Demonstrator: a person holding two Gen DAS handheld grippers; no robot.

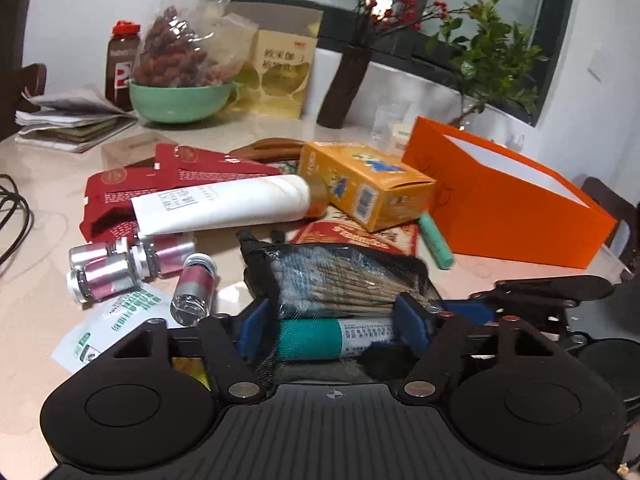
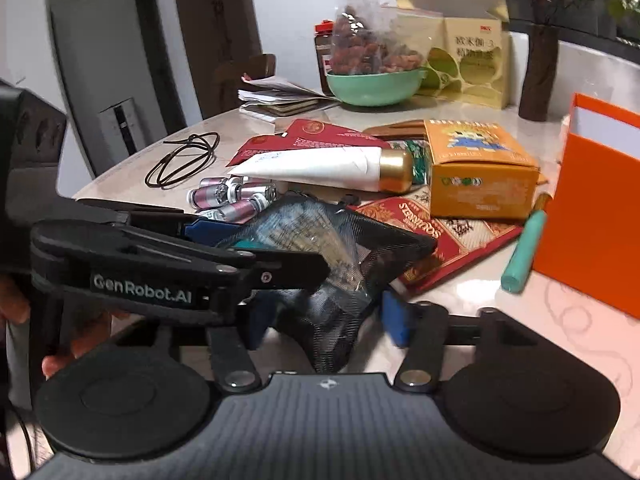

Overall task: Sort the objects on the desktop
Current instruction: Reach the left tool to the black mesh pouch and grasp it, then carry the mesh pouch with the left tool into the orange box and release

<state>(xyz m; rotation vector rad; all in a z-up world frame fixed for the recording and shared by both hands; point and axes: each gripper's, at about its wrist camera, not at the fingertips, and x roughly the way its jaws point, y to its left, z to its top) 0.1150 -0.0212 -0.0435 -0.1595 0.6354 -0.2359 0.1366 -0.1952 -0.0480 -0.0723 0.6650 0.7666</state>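
Mesh pouch (image 2: 340, 248) beside "SQUIRRELS" packet (image 2: 432, 220)

Home: cluttered table (image 1: 248, 128), snack bowl (image 1: 180, 100)

Mesh pouch (image 1: 340, 280) up front; vials (image 1: 132, 268) left of it; tube (image 1: 224, 206) behind, across packets (image 1: 120, 192); carton (image 1: 364, 188) right of tube; open box (image 1: 508, 204) far right.

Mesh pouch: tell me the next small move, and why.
Probably lift the mesh pouch clear of the clutter toward the orange box. The left gripper and right gripper both flank it, and the box stands open beside it.
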